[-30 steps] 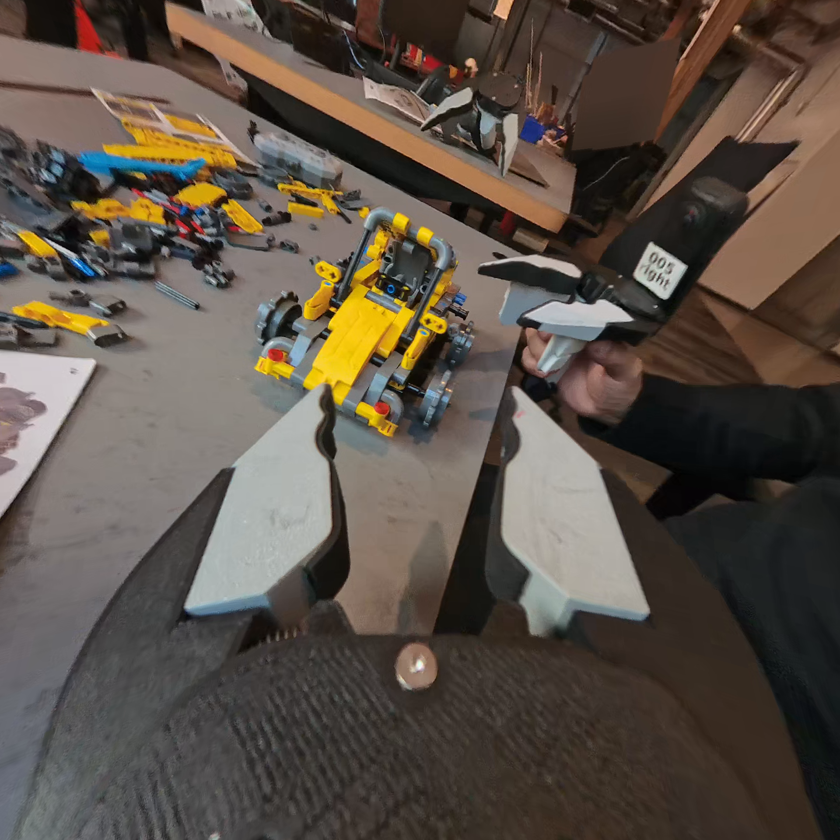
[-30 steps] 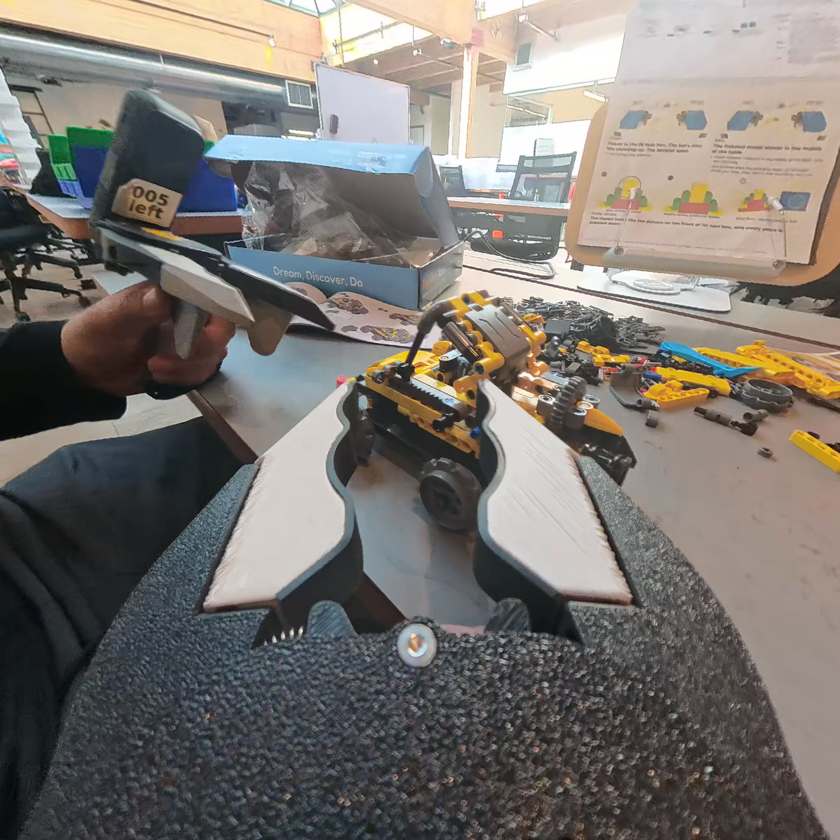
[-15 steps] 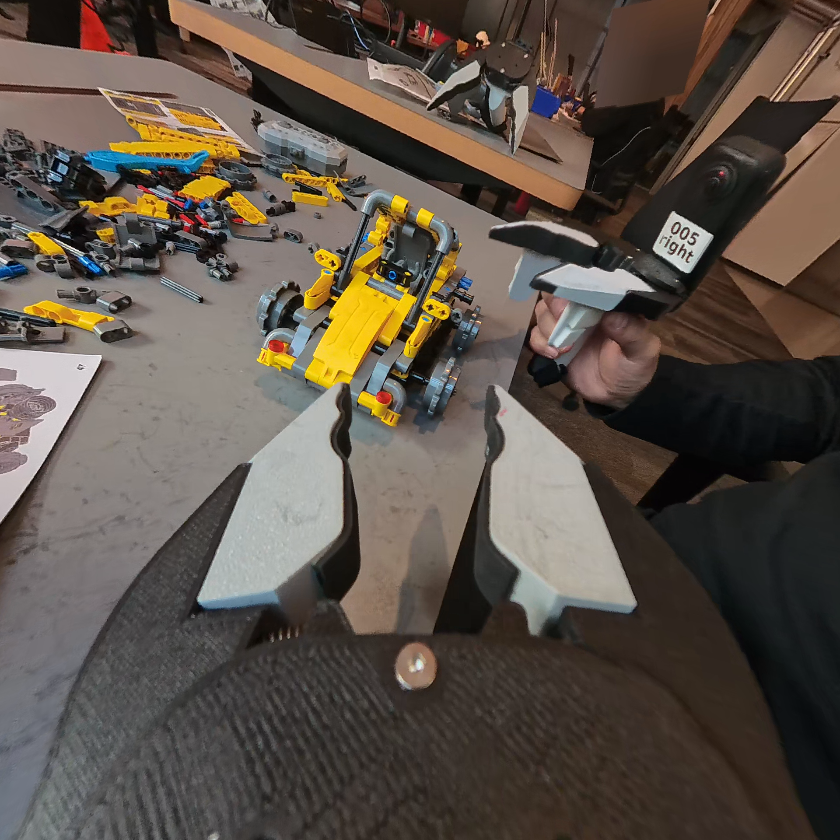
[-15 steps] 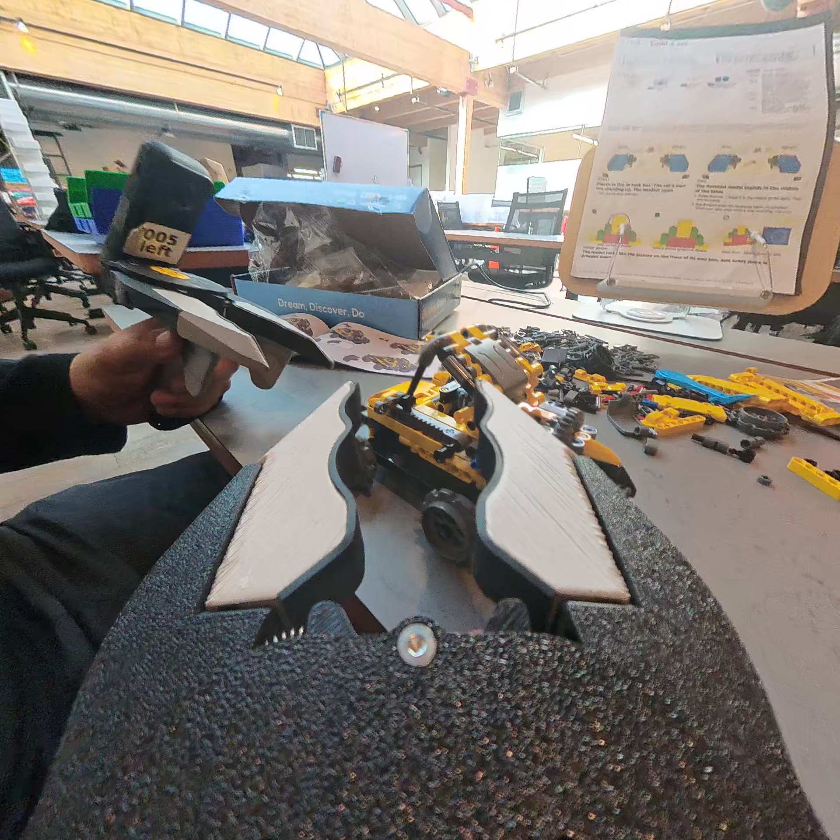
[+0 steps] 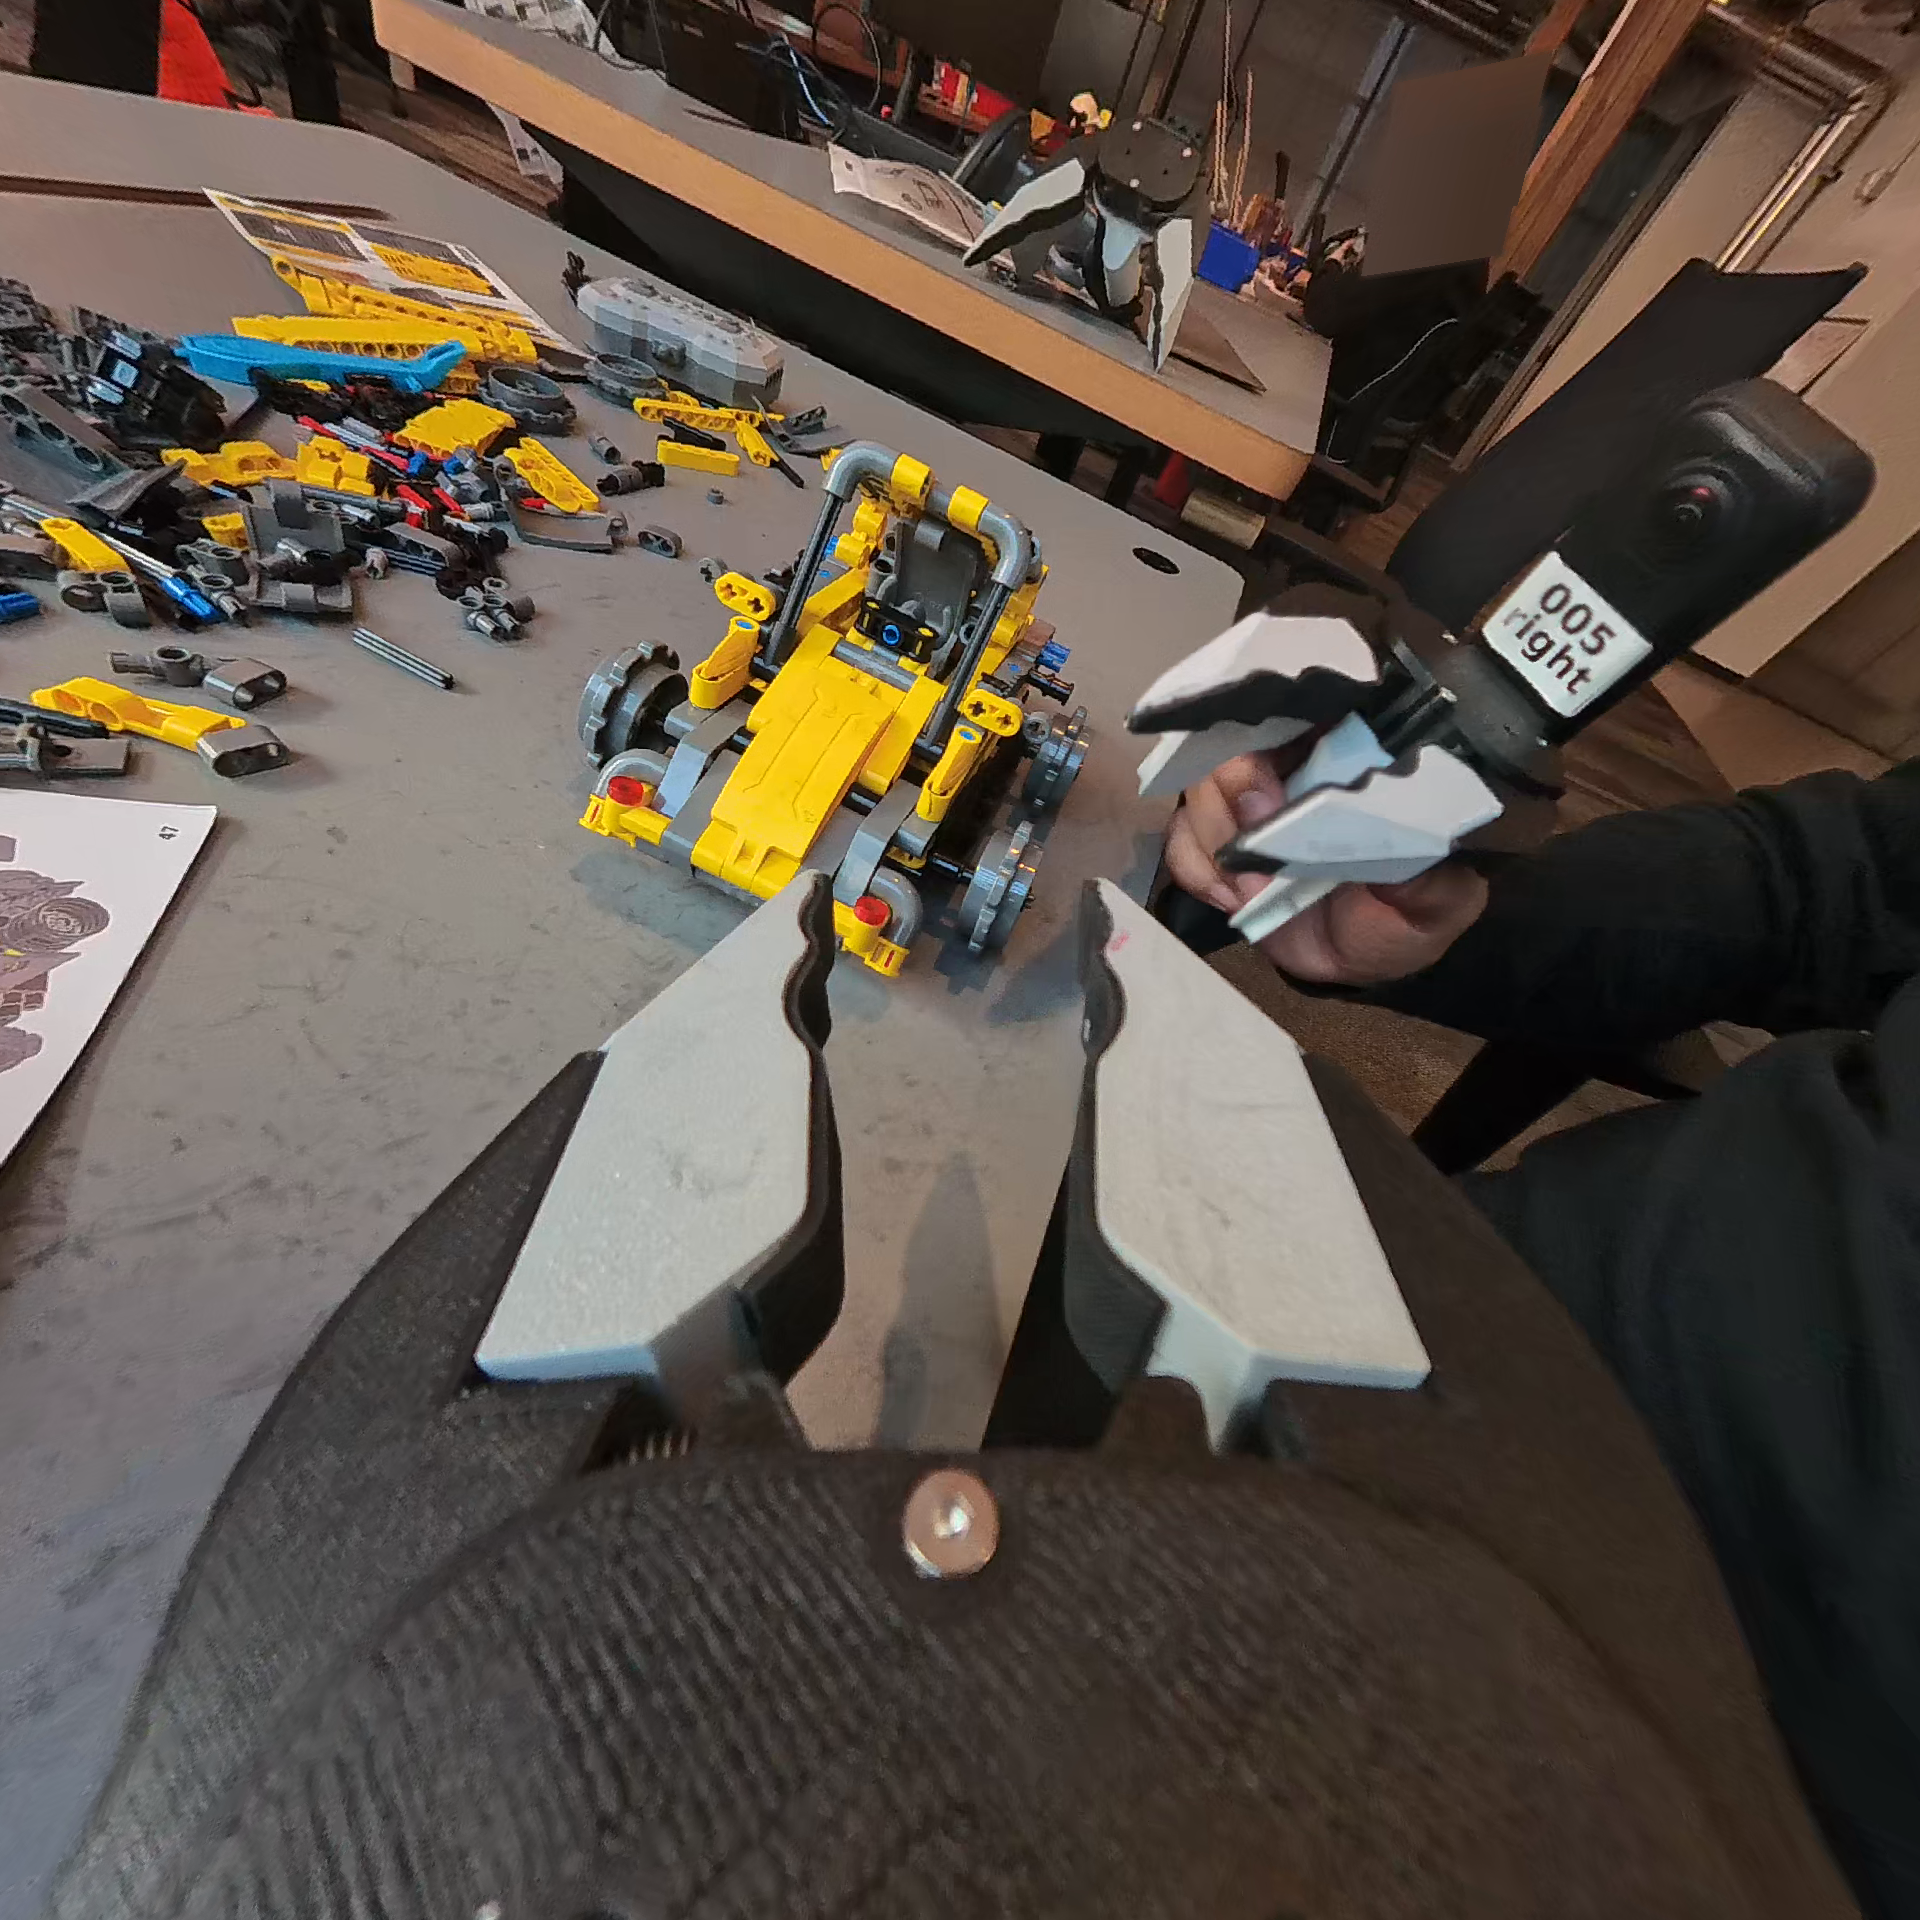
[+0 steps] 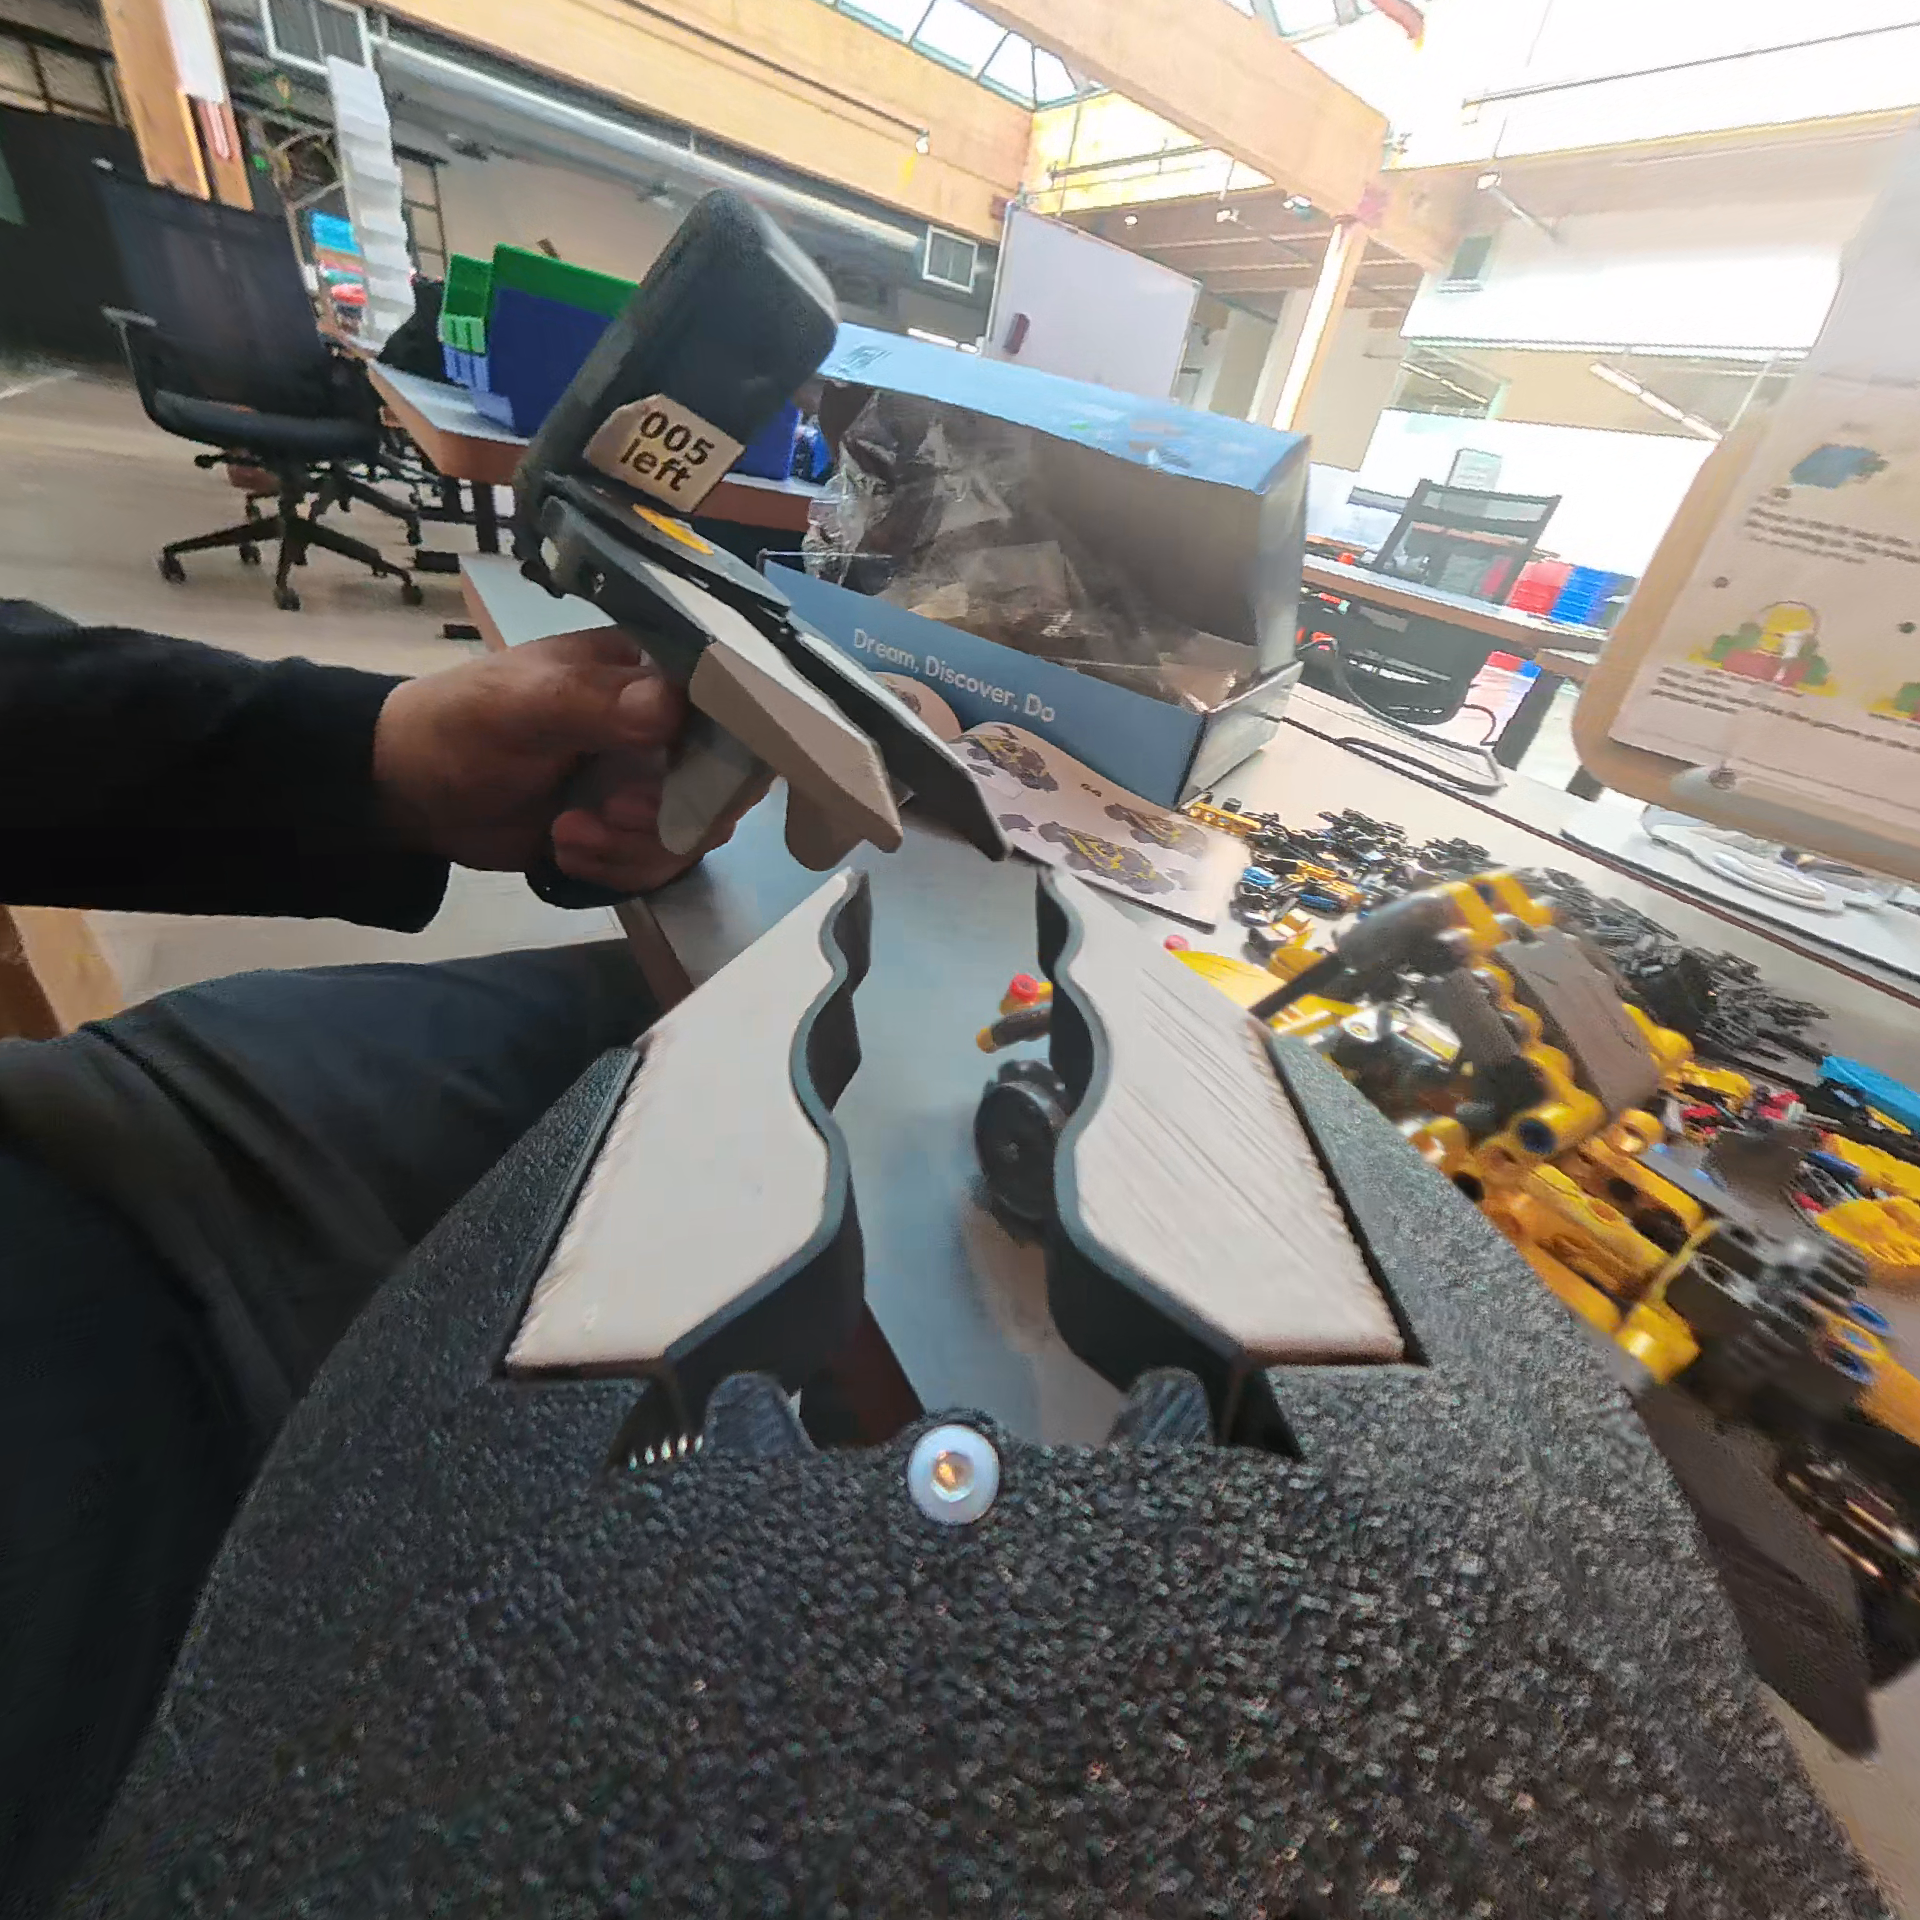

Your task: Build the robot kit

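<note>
Left tongs (image 5: 951, 914): parted, holding nothing — tips just short of the yellow and grey brick-built toy vehicle (image 5: 831, 717).
Right tongs (image 6: 951, 914): parted and empty, over the near edge of the grey surface (image 5: 312, 1039); the blurred vehicle lies to their right, seemingly untouched.
Vehicle: upright on its wheels near the surface's edge, between the two tongs.
Around: loose yellow, black and blue plastic parts (image 5: 312, 468) beyond the vehicle — an open blue cardboard box (image 6: 1060, 582) and a white printed booklet (image 5: 62, 925) nearby.

Toy vehicle (image 5: 831, 727) on table (image 5: 364, 1039) near edge; loose parts (image 5: 312, 499) behind-left; booklet (image 5: 62, 914) left.
</note>
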`<state>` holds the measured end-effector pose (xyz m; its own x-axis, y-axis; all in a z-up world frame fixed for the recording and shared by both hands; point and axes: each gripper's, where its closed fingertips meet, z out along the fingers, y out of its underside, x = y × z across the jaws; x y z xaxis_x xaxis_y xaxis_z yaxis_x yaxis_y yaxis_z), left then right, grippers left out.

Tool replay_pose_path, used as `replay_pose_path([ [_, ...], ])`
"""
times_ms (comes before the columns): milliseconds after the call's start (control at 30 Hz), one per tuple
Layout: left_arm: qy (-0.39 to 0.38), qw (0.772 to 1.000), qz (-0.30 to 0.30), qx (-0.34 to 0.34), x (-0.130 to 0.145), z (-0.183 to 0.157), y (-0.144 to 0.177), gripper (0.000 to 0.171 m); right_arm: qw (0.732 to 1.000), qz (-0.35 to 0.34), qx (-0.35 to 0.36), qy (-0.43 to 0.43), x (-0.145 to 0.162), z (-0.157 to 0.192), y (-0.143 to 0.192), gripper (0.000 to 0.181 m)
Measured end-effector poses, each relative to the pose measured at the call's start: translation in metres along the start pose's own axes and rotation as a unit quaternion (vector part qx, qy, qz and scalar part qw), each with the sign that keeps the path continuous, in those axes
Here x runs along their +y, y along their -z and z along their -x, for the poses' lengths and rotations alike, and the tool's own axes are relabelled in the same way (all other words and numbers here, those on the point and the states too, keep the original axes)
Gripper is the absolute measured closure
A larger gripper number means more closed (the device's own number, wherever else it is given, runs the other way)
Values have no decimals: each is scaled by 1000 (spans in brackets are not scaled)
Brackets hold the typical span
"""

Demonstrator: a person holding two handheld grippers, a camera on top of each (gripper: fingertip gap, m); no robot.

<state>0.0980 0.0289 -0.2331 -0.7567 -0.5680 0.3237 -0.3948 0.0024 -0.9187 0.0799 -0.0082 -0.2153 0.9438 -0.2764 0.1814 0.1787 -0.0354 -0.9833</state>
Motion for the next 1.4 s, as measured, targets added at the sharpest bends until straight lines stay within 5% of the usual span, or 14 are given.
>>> replay_pose_path([
  [367, 14, 1000, 4, 4, 0, 2, -1, 128, 999, 19, -35, 27, 9, 24, -19, 155],
  [667, -8, 999, 37, 16, 6, -8, -6, 136, 998, 21, 51, 12, 1, -17, 25, 152],
  [933, -73, 994, 85, 13, -21, -26, -52, 138, 988, 84, 130, 11, 24, -76, 59, 154],
  [1400, -113, 974, 192, 33, -12, -16, -98, 144, 986, 127, 107, 11, 40, -66, 55, 163],
])
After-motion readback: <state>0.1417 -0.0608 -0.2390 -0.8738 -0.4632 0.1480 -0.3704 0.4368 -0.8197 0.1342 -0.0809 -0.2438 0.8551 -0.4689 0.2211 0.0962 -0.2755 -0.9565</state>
